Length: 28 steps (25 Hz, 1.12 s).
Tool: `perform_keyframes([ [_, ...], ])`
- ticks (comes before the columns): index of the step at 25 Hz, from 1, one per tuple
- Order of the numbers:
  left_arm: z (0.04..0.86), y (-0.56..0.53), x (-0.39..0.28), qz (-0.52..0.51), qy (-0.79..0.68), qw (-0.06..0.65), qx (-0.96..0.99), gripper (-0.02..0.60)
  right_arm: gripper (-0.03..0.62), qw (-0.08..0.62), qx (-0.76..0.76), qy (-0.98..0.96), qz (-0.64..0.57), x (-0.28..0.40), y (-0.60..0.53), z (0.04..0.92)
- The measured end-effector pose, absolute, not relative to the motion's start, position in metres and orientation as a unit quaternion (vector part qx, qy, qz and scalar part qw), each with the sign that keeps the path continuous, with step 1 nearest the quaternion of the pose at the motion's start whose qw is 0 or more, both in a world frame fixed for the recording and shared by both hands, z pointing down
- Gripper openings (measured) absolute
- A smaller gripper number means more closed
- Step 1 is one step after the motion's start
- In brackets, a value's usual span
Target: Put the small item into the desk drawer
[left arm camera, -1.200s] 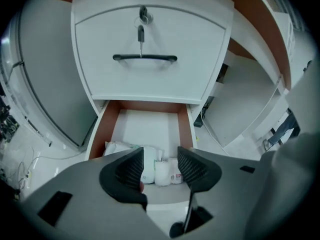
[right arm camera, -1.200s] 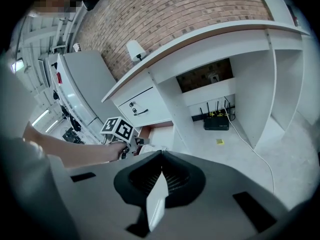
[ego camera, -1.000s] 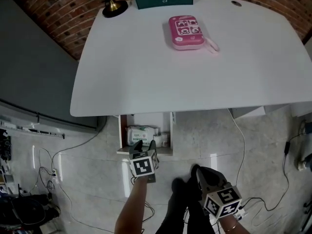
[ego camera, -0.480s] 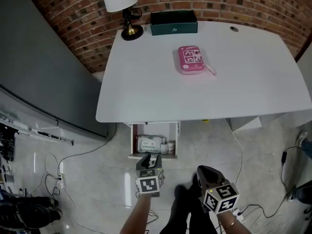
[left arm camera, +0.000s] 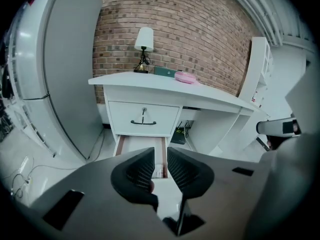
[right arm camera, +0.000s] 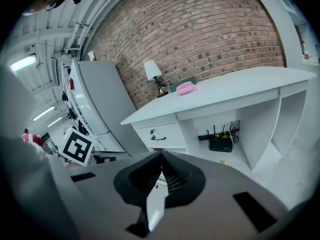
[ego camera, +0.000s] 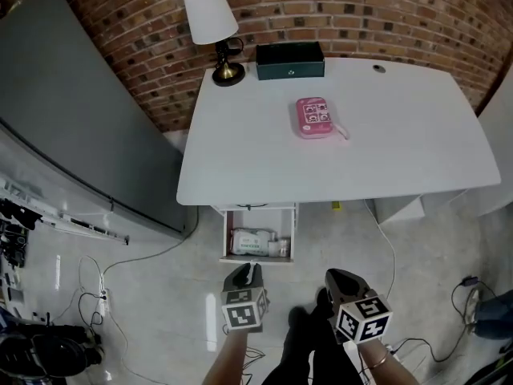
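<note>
The white desk [ego camera: 377,147] has its lower drawer [ego camera: 228,237] pulled out. Inside lie a wipes pack [ego camera: 252,241] and a small white item [ego camera: 281,249] beside it. A pink case [ego camera: 316,117] rests on the desktop. My left gripper [ego camera: 246,269] hovers over the floor just short of the drawer front; its jaws are closing, a narrow gap remains and nothing is between them. In the left gripper view that gripper [left arm camera: 160,168] faces the open drawer [left arm camera: 131,146]. My right gripper [ego camera: 340,279] hangs shut and empty to the right, its jaws [right arm camera: 161,171] meeting at the tips.
A lamp [ego camera: 210,21] and a dark green box [ego camera: 290,60] stand at the desk's back edge against the brick wall. A grey cabinet [ego camera: 72,127] flanks the desk on the left. Cables [ego camera: 104,271] run over the floor. A router [right arm camera: 220,143] sits under the desk.
My left gripper has drawn back from the drawer's front edge and its jaws have narrowed. The head view has pulled away, so the desk looks smaller. The right gripper has barely moved.
</note>
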State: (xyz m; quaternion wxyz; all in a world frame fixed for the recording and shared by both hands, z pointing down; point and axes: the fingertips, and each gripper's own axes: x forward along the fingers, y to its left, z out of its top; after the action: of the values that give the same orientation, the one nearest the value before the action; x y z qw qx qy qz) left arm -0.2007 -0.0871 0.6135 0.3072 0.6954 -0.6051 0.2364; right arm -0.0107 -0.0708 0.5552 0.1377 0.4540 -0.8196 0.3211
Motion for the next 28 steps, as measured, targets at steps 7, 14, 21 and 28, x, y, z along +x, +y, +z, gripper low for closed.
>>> perform_keyframes([
  [7,0.564,-0.064,-0.2,0.222,-0.61,0.288,0.704,0.06,0.008,0.13,0.451,-0.827,0.31,-0.013,-0.061,0.518],
  [14,0.524,-0.046,-0.203,0.212,-0.613,0.272,0.711,0.035,0.008,0.129,0.449,-0.833,0.297,-0.012,-0.051,0.486],
  [21,0.49,-0.028,-0.213,0.195,-0.624,0.264,0.71,0.032,0.006,0.124,0.453,-0.837,0.28,-0.007,-0.048,0.457],
  [28,0.451,-0.014,-0.22,0.174,-0.631,0.244,0.716,0.029,0.006,0.106,0.461,-0.844,0.255,-0.004,-0.05,0.42],
])
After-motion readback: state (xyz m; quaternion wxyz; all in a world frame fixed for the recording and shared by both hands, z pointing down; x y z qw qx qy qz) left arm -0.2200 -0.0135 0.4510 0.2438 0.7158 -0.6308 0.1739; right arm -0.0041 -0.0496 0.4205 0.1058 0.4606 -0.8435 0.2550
